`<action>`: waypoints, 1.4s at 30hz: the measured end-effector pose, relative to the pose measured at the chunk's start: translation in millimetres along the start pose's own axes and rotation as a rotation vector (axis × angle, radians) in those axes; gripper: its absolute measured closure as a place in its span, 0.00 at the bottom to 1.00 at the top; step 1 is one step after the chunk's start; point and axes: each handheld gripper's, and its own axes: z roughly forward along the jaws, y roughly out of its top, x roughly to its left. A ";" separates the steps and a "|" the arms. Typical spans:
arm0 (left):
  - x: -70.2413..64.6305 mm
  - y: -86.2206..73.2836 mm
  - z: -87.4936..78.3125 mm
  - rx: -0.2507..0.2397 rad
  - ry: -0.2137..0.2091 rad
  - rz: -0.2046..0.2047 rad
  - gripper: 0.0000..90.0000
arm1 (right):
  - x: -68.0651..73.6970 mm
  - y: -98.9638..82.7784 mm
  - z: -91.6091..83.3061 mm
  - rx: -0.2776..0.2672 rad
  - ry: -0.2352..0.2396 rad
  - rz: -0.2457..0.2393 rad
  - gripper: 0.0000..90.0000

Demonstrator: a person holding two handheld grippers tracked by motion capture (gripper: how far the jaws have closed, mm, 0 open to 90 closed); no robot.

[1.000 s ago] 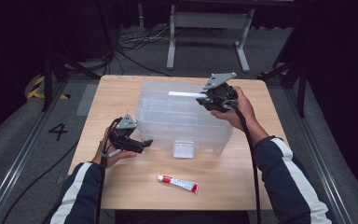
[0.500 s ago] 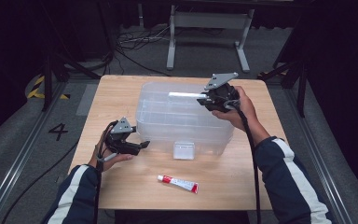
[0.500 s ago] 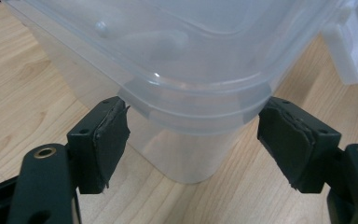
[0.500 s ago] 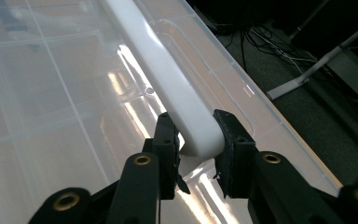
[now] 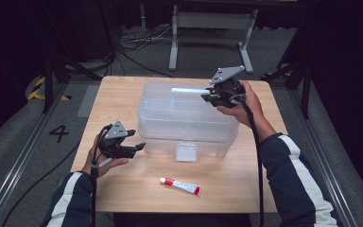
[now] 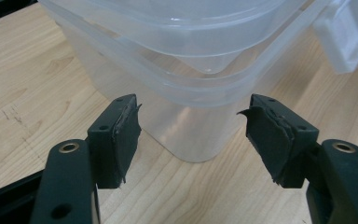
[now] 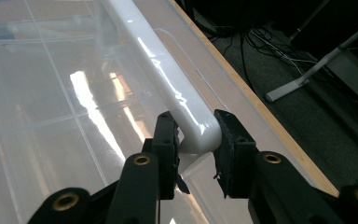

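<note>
Reading the scene for writing turns up little: a "4" [image 5: 59, 133] is marked on the floor left of the surface [image 5: 123, 99], and the red-and-white tube [image 5: 180, 186] near the front edge carries print too small to read.

A clear bin [image 5: 184, 120] stands in the middle of the surface, with a white latch [image 5: 187, 152] on its front wall. A white handle [image 5: 189, 91] lies along the lid's far side. The right gripper [image 5: 209, 96] grips the end of that handle; in the right gripper view both pads [image 7: 228, 140] press against the handle [image 7: 168, 79], one on each side.

The left gripper [image 5: 139, 147] sits just beside the bin's front left corner, pointing at it. In the left gripper view the jaws stand apart with nothing between the pads [image 6: 121, 135]; the bin's rounded corner [image 6: 191, 121] lies beyond them, not touched. These jaws have just been closing, with no thing between them.

Compared with a second ago, the left hand [image 5: 105, 161] has drawn back from the bin toward the left front of the surface. The right hand [image 5: 243, 106], the bin and the tube sit where they were.
</note>
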 end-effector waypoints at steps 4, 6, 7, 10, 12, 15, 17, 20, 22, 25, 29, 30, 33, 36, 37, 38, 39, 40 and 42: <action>0.8 -0.3 -6.5 -0.024 0.002 -0.018 0.42 | -2.5 1.7 -0.1 0.005 0.010 -0.003 0.80; 1.0 -0.4 -9.6 -0.037 -0.005 -0.025 0.47 | -4.5 3.0 -0.4 0.007 0.011 -0.002 0.80; 0.7 -0.3 -10.3 -0.044 -0.009 -0.028 0.48 | -5.3 3.6 -0.5 0.005 0.013 0.001 0.80; -0.7 1.2 -13.0 -0.055 -0.009 -0.025 0.58 | -7.0 5.1 -0.5 0.008 0.014 0.006 0.80; -1.2 2.1 -13.5 -0.059 0.008 -0.019 0.69 | -7.5 5.5 -0.5 0.008 0.012 0.007 0.80; -2.0 7.0 -14.6 -0.083 0.031 -0.023 0.80 | -8.2 7.7 -0.6 0.016 0.008 0.014 0.79; -2.2 9.1 -12.9 -0.093 0.041 -0.026 0.83 | -8.6 8.2 -0.7 0.019 0.007 0.009 0.79; -3.8 12.3 -9.4 -0.112 0.065 -0.015 0.86 | -9.1 8.4 -0.6 0.017 0.006 0.017 0.79; -4.8 13.3 -7.1 -0.115 0.070 -0.018 0.89 | -9.6 8.7 -0.8 0.015 0.006 0.024 0.79; -5.6 14.9 -3.2 -0.122 0.079 -0.022 0.93 | -10.9 10.3 -1.3 0.020 0.006 0.037 0.79; -5.5 16.1 -0.6 -0.129 0.080 -0.030 0.96 | -11.6 10.4 -1.2 0.016 0.001 0.042 0.79; -6.0 16.3 0.3 -0.123 0.085 -0.017 0.98 | -11.5 10.2 -1.2 0.015 0.002 0.043 0.79; -7.6 17.2 1.2 -0.118 0.089 0.001 1.00 | -10.4 8.5 -1.5 0.006 -0.008 0.037 0.78; -6.6 17.2 1.1 -0.119 0.085 0.002 1.00 | -9.8 7.6 -2.8 -0.004 -0.009 0.042 0.78; -6.0 17.0 1.2 -0.120 0.081 -0.003 1.00 | -9.6 7.5 -3.5 -0.005 -0.010 0.041 0.78; -5.3 16.6 1.2 -0.122 0.078 -0.006 1.00 | -9.0 7.4 -4.3 -0.006 -0.014 0.037 0.77; -5.2 16.4 1.4 -0.124 0.075 -0.009 1.00 | -8.5 7.1 -5.7 -0.008 -0.015 0.040 0.74; -5.3 16.5 1.3 -0.123 0.077 -0.008 1.00 | -8.7 6.7 -6.7 -0.013 -0.019 0.043 0.74; -5.4 16.7 1.4 -0.123 0.081 -0.006 1.00 | -7.8 5.6 -8.7 -0.019 -0.021 0.040 0.74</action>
